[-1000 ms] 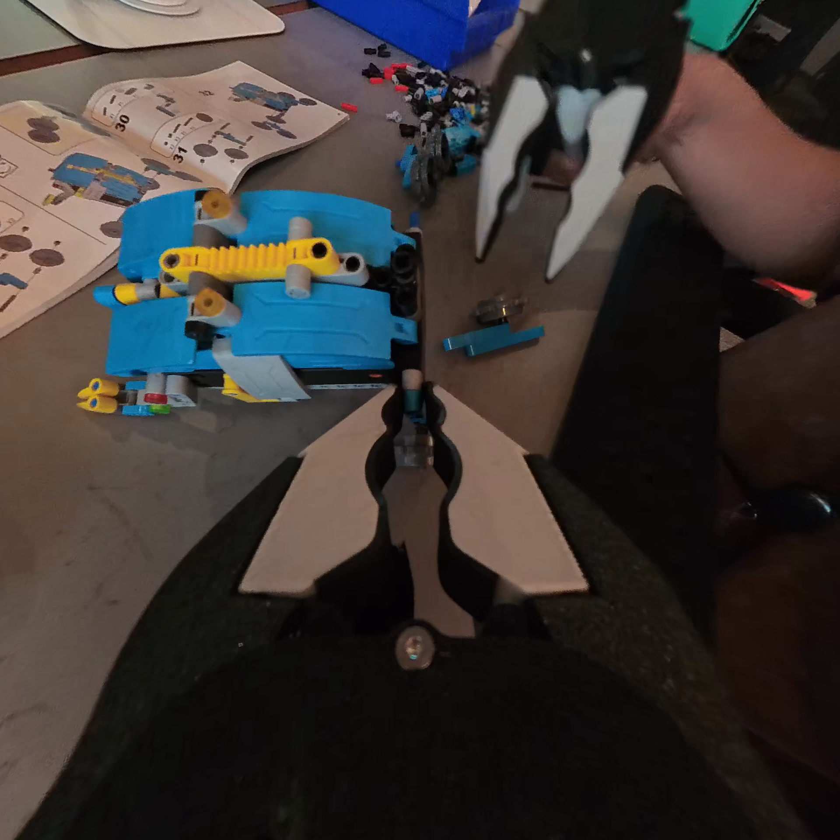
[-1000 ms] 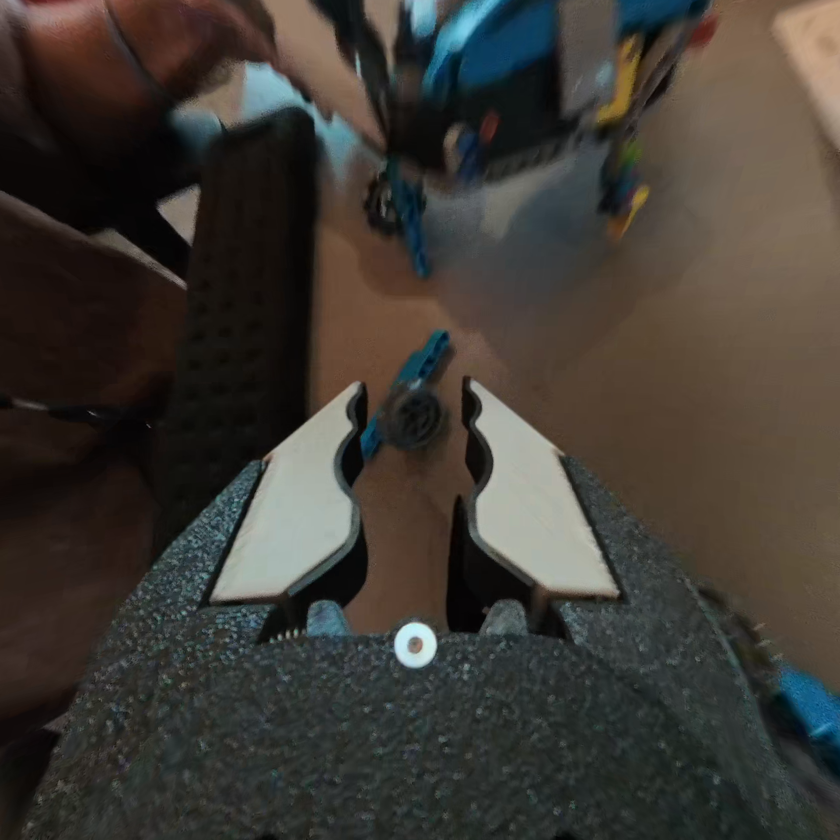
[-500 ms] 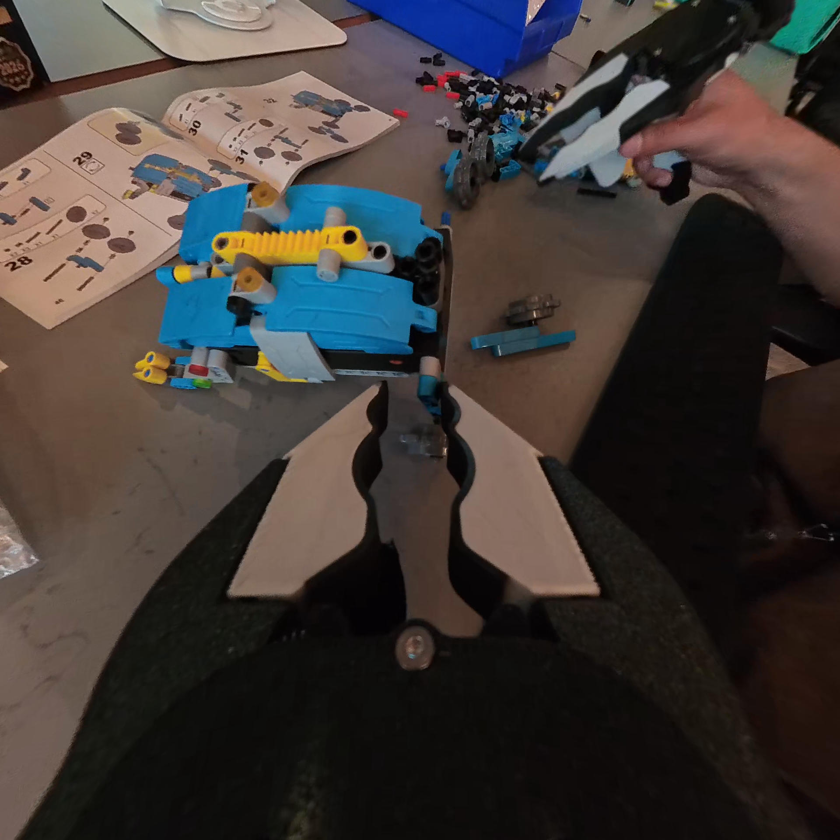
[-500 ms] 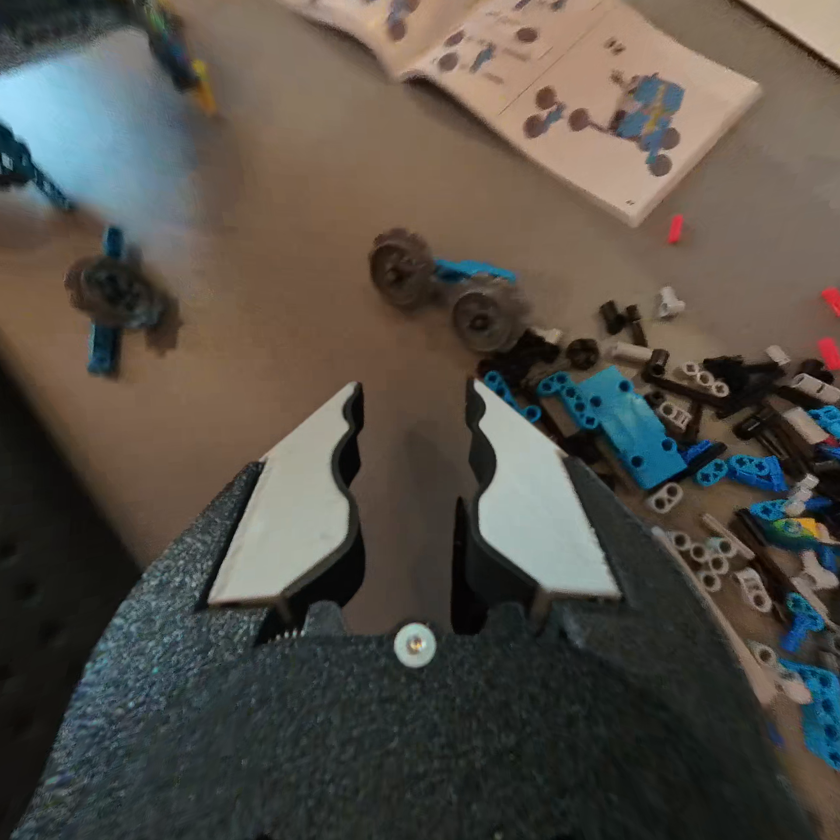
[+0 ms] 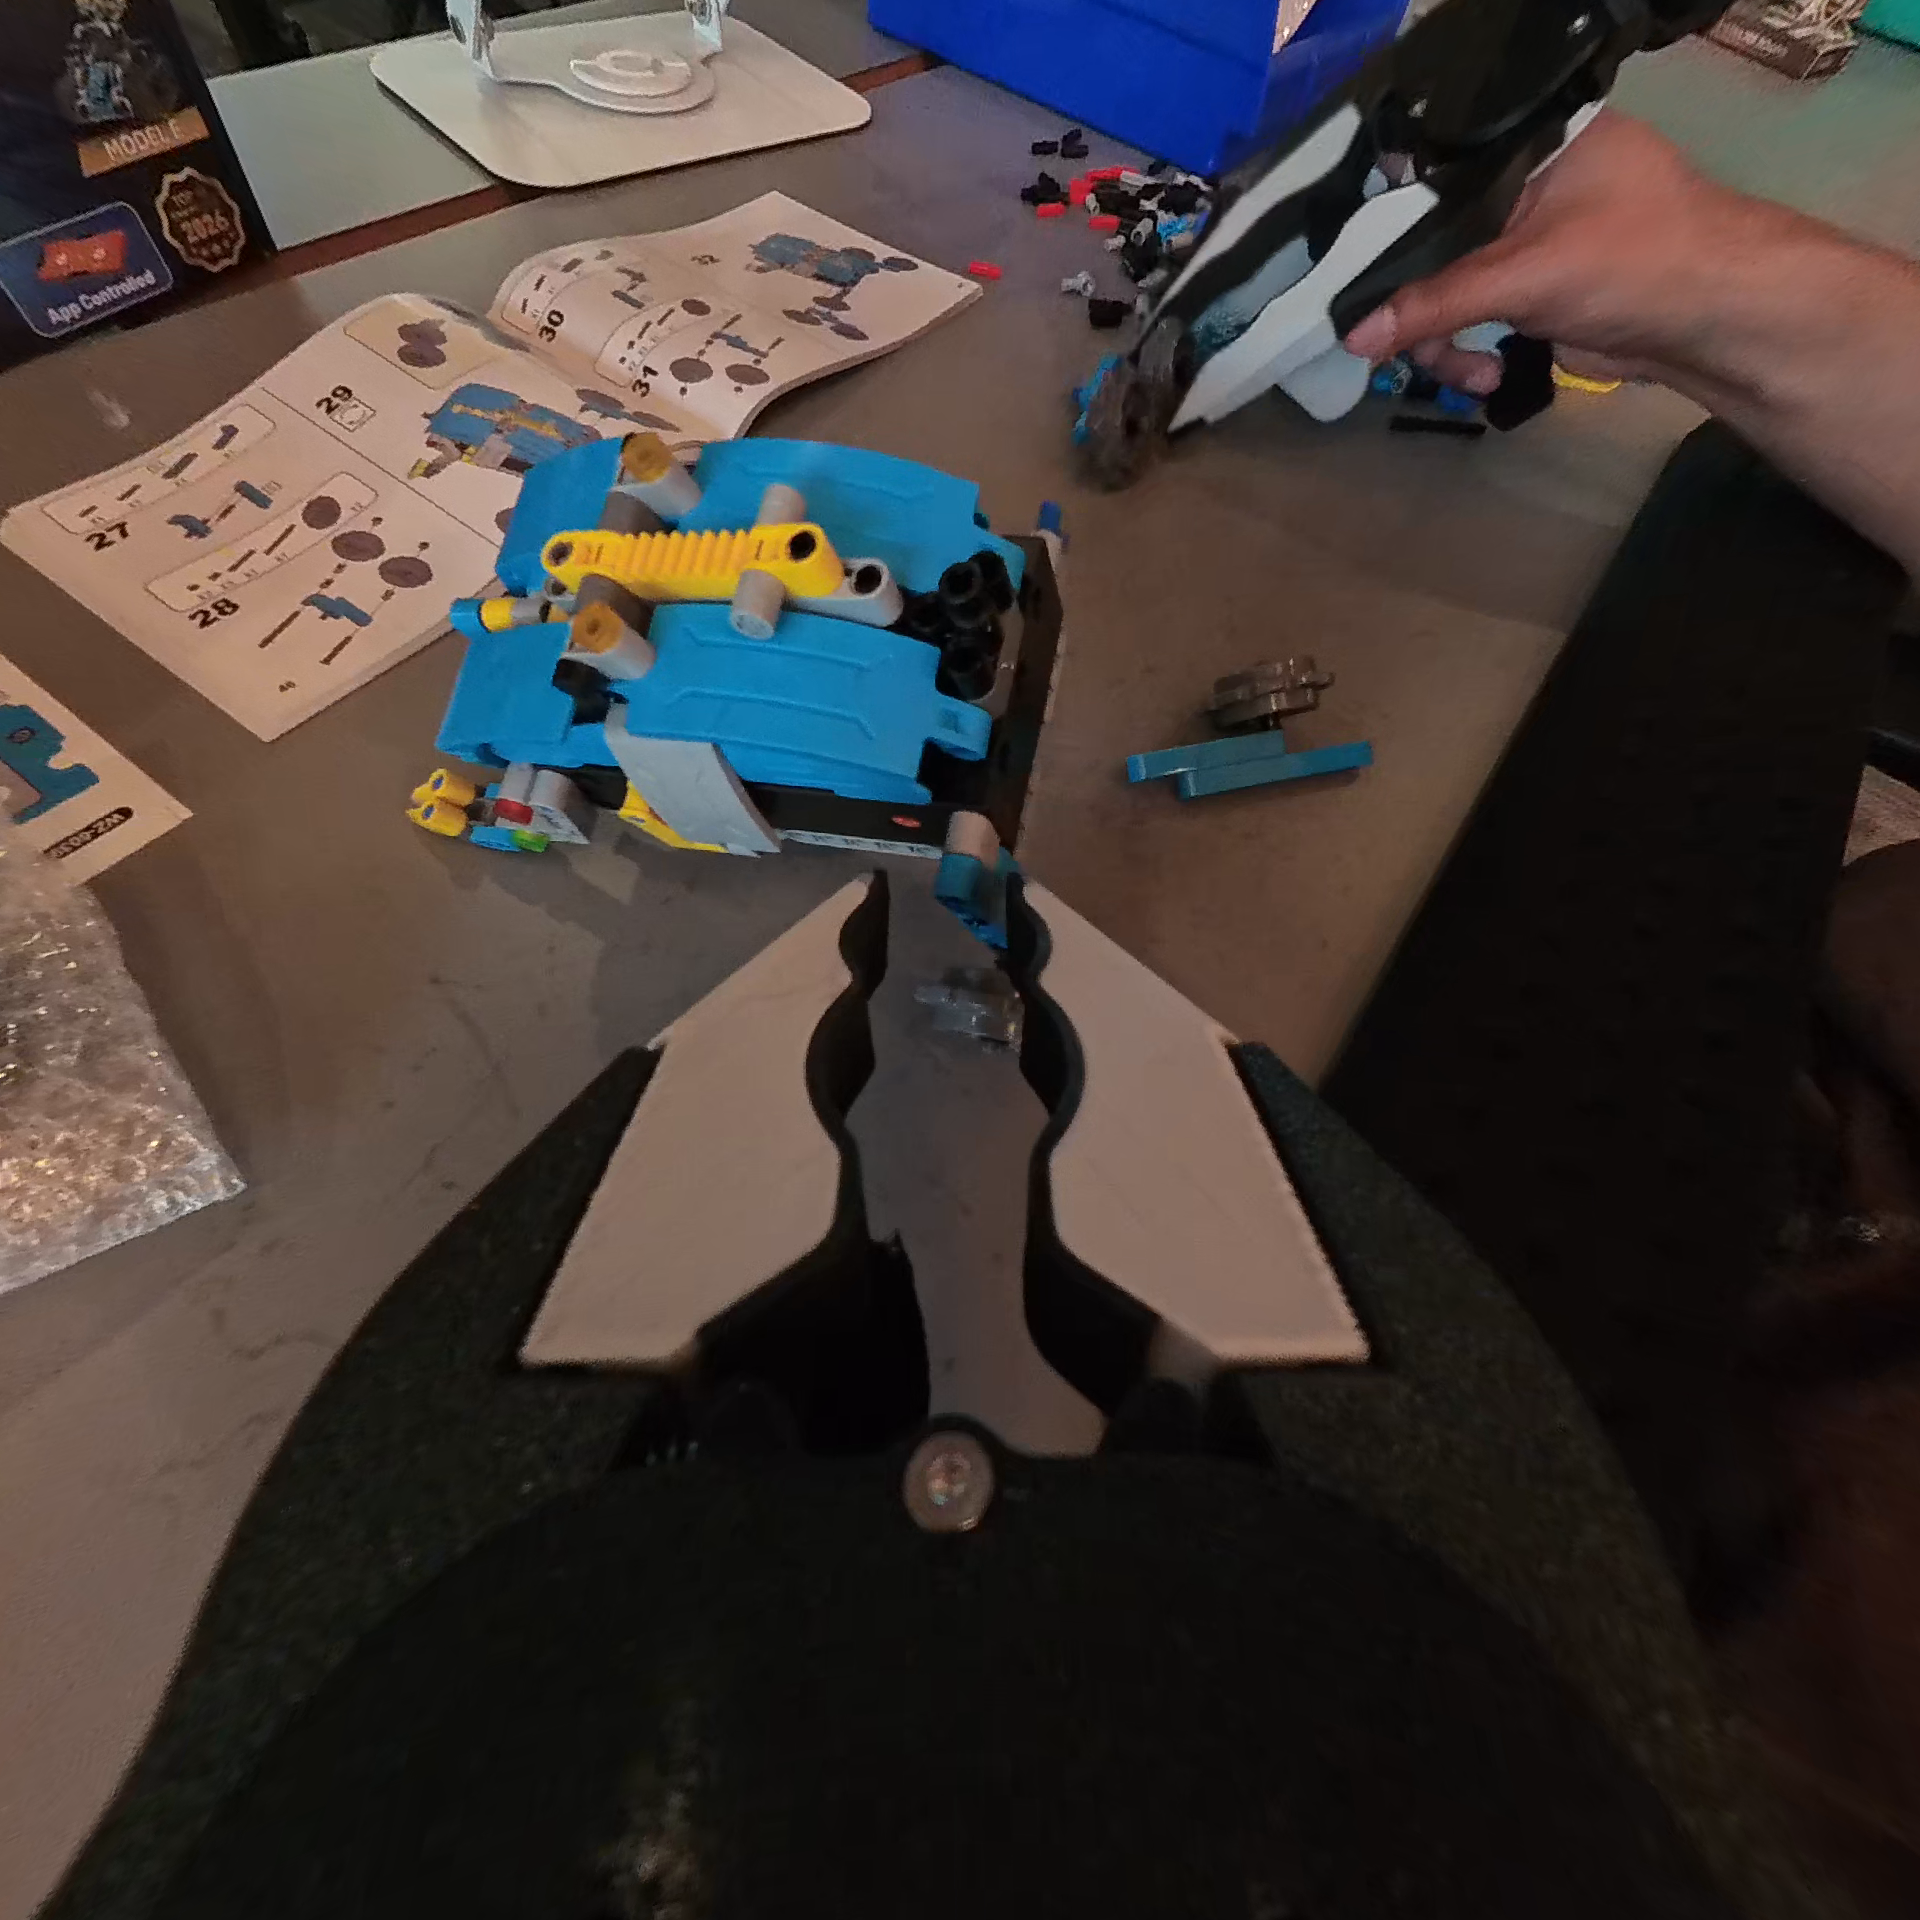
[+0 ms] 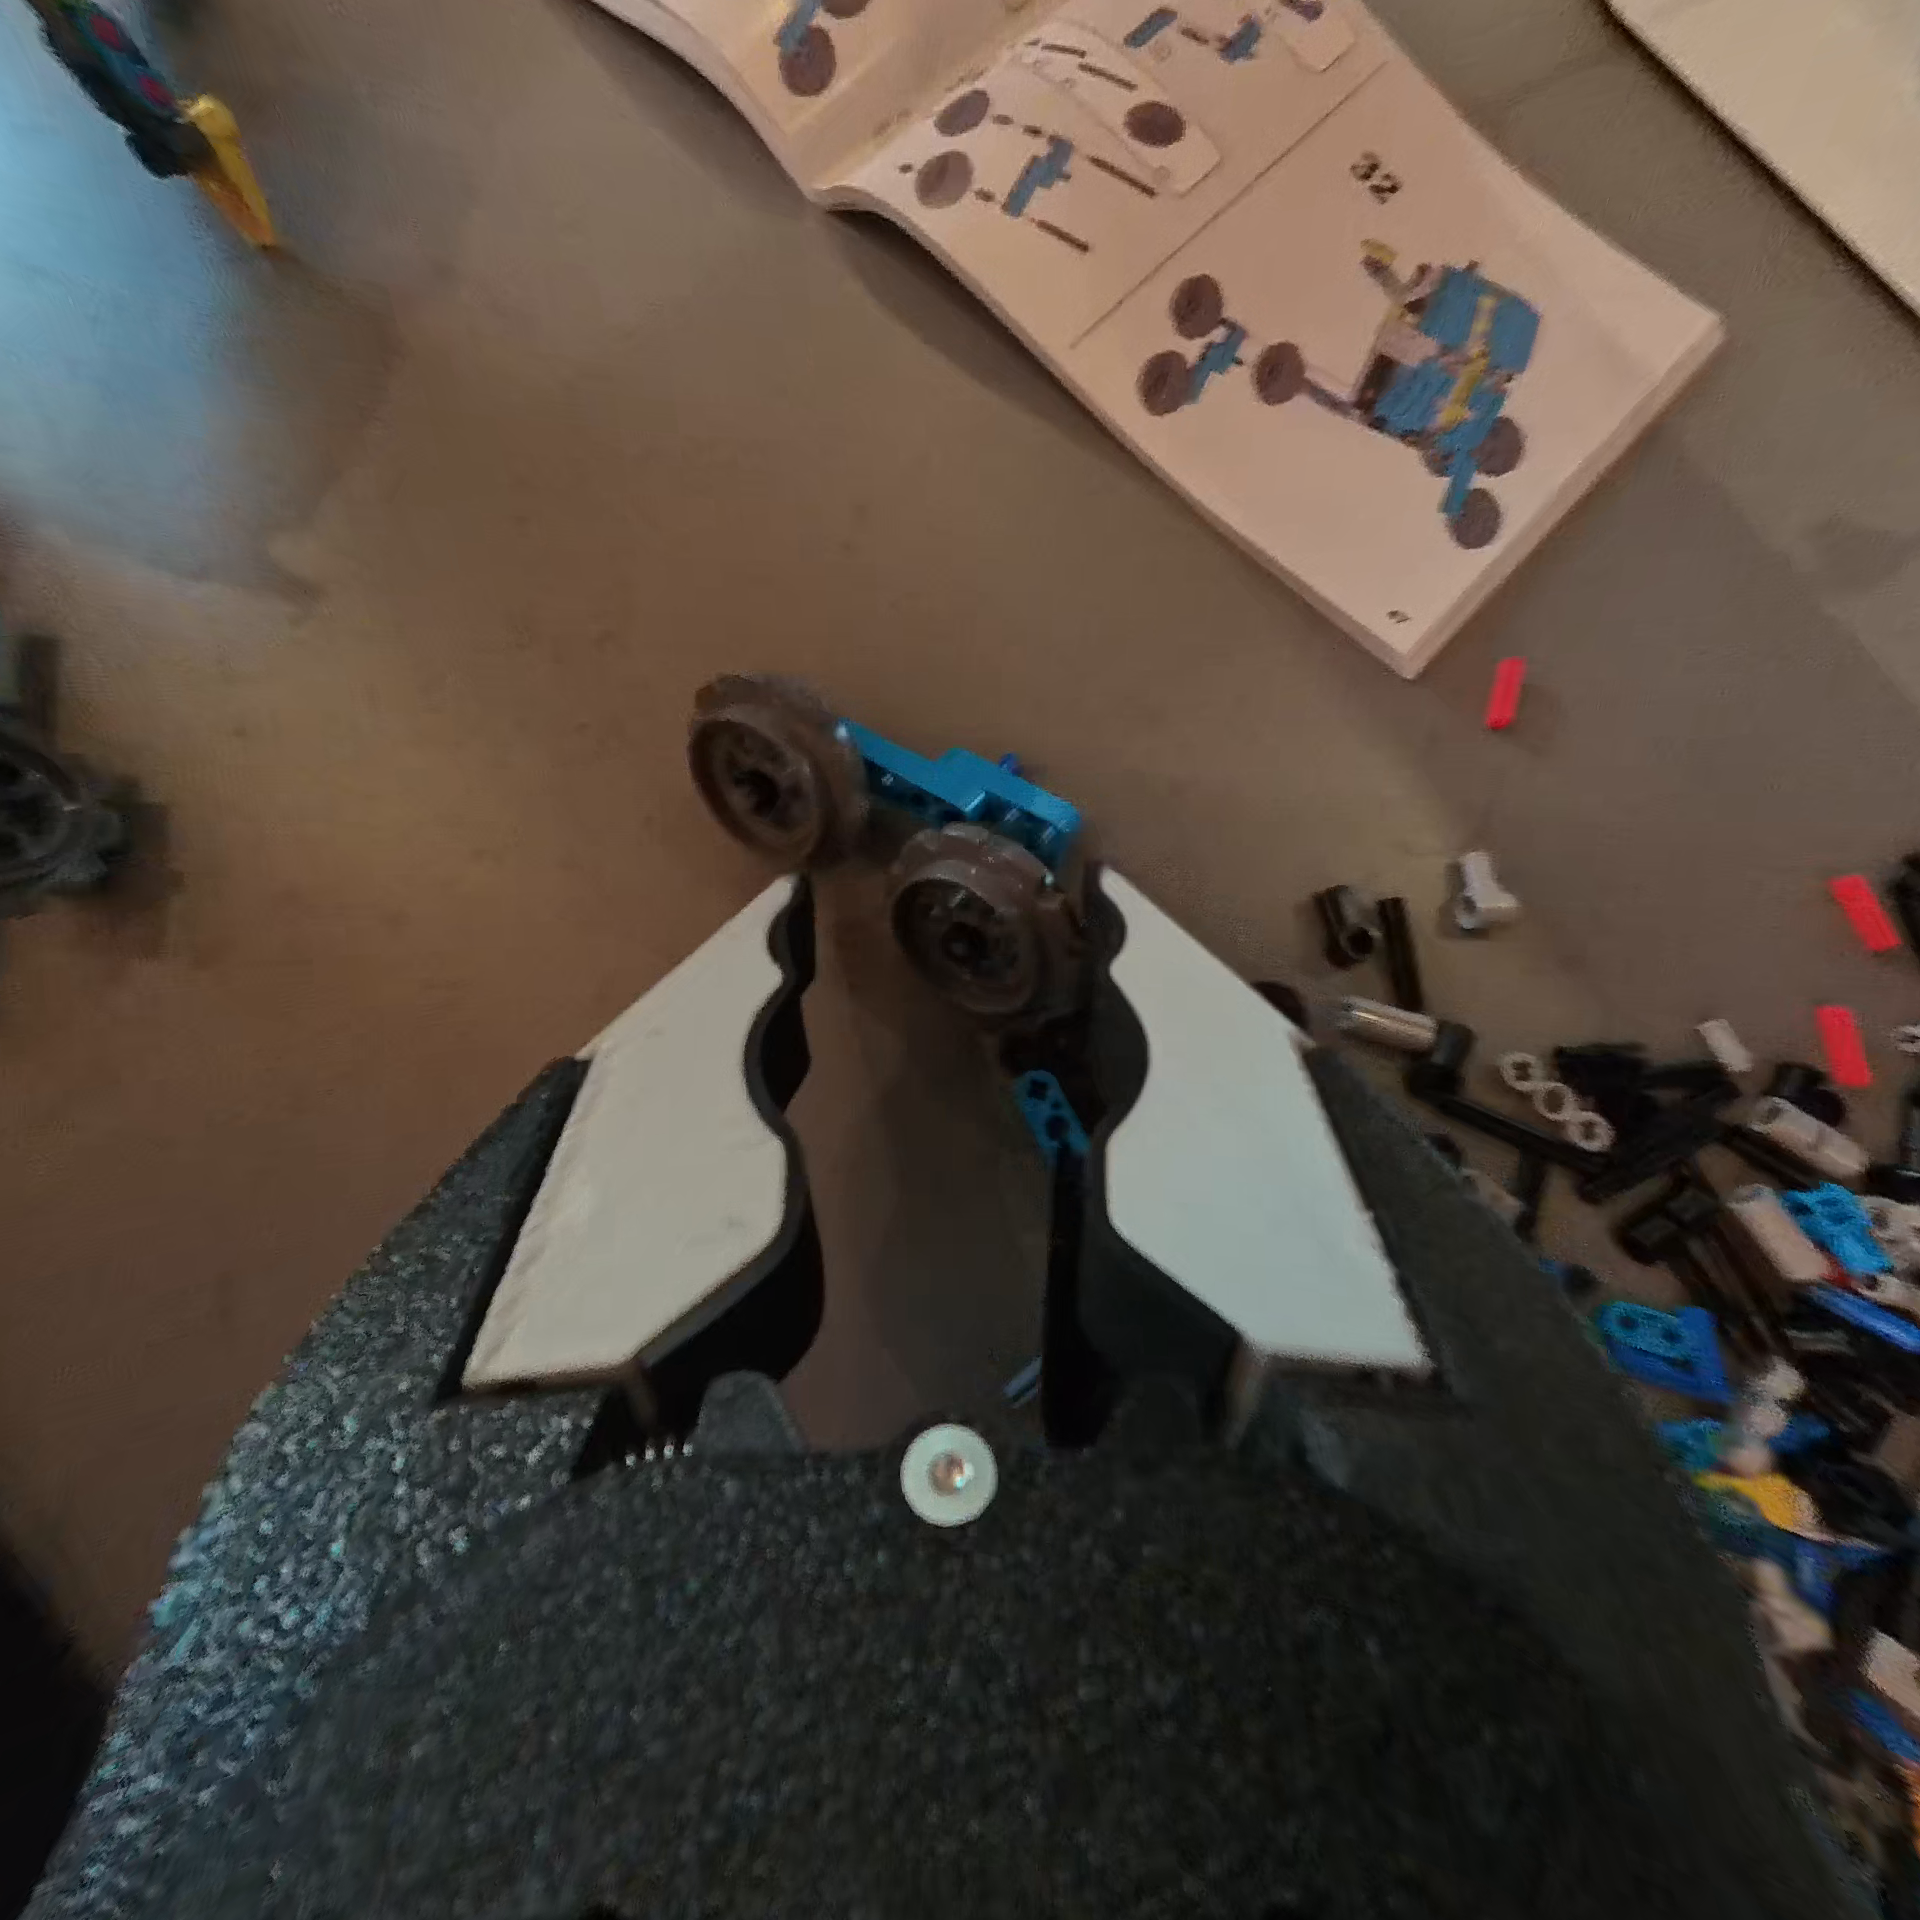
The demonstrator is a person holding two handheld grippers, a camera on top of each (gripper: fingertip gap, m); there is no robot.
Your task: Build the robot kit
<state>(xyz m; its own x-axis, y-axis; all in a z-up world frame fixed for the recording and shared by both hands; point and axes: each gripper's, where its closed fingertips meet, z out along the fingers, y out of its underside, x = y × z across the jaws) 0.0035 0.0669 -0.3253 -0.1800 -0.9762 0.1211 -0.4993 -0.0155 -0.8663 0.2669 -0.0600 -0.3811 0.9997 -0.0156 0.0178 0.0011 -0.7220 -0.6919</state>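
Left gripper (image 5: 940, 894) hovers low over the grey tabletop (image 5: 312, 1039), fingers spread, nothing between them. Just past its tips sits the blue and yellow brick vehicle body (image 5: 727, 644), lying on its side; a small blue connector (image 5: 971, 899) at its near corner almost meets the right finger tip, contact hard to tell. A small clear grey piece (image 5: 971, 1003) lies on the tabletop in the gap between the fingers, not gripped.

Right gripper (image 6: 951, 883) has fingers spread around a wheel assembly (image 6: 883, 831): two dark wheels on a blue beam. The nearer wheel sits between the tips, close against the right finger; whether it is touched cannot be told, view slightly blurred. The blue beam's far end is hidden behind the wheels. In the left wrist view this gripper (image 5: 1174, 405) is held by a hand (image 5: 1558, 281), cut off at the frame's right edge.

Open instruction booklet (image 6: 1299, 260) lies beyond, upper part cropped. Loose piles of small parts (image 6: 1714, 1195) at right, blurred and running out of frame. A blue beam with a dark gear (image 5: 1247, 748) lies alone right of the vehicle body. Blue bin (image 5: 1091, 62) at the top is cropped; bubble wrap (image 5: 73, 1091) at left is partly cut off.
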